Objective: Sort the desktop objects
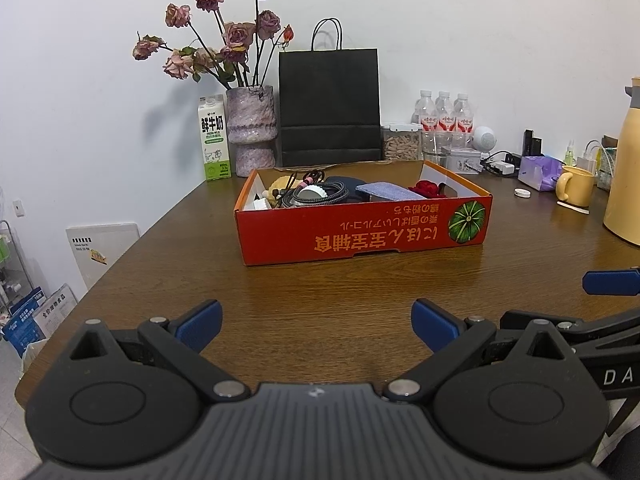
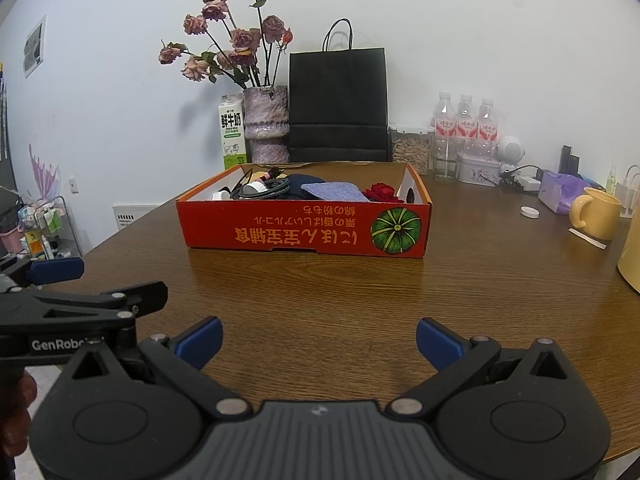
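1. Both tools hover low over the near edge of the tabletop [image 1: 320, 288], side by side and well apart from the box; the left gripper [image 1: 318, 326] and the right gripper [image 2: 319, 344] each have their jaws spread wide with nothing between them

2. The things to sort lie inside the red cardboard box [image 1: 360, 232], which sits mid-tabletop with its printed long side facing the cameras; the bare wood in front of it suggests the sorting is either just starting or nearly finished, and the views do not settle which

3. For a good next move, I would bring one gripper in over the low front wall from above rather than straight ahead, since the rim would block a level approach

4. The coiled braided cable [image 1: 316, 196] is springy and loops over neighbouring items, so a pinch across several strands at once should keep it from unwinding or dragging things along

5. The bluish cloth pad [image 2: 334, 191] is flat, soft and textured; grip it by a free edge

6. The red rose-like item [image 2: 383, 193] looks ruffled and crushable, so close gently

7. A dark rounded object [image 1: 346, 182] lies partly hidden behind the cable; its material is unclear

8. The box is thin, matte card and may slide on the smooth grained wood, so the idle gripper could steady it
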